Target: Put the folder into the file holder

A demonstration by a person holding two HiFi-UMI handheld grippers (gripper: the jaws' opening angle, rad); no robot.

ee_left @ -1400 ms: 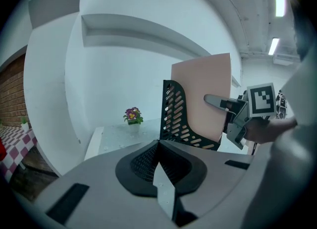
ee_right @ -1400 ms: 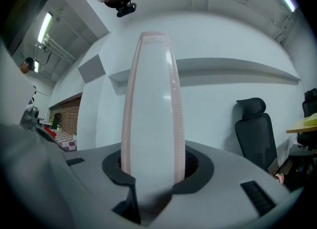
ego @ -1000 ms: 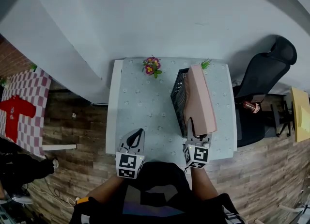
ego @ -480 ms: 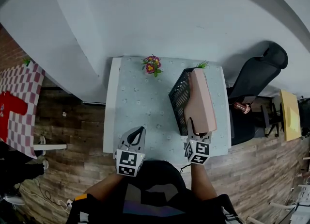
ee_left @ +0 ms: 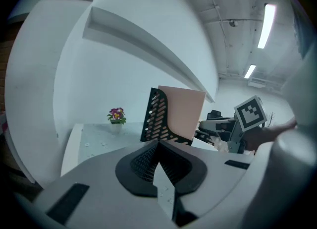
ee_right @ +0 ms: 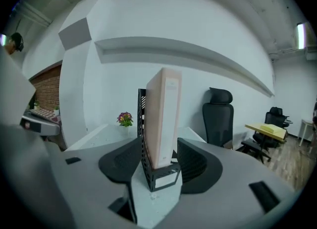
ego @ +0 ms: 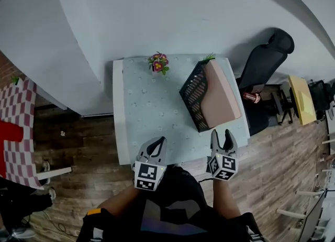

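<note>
The tabletop (ego: 144, 110) meets a white wall (ego: 172, 15), with a chair (ego: 264, 60) at right. The folder (ego: 222, 97) hides the holder's (ego: 192, 90) right side. The left tool (ego: 161, 140) is closed; the right tool (ego: 221, 133) is apart, empty.

Pink folder (ego: 221, 98) upright in black file holder (ego: 192, 95)

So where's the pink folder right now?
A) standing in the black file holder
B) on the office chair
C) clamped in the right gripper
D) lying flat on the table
A: the pink folder stands inside the black file holder, and the right gripper is open, off it.
</note>
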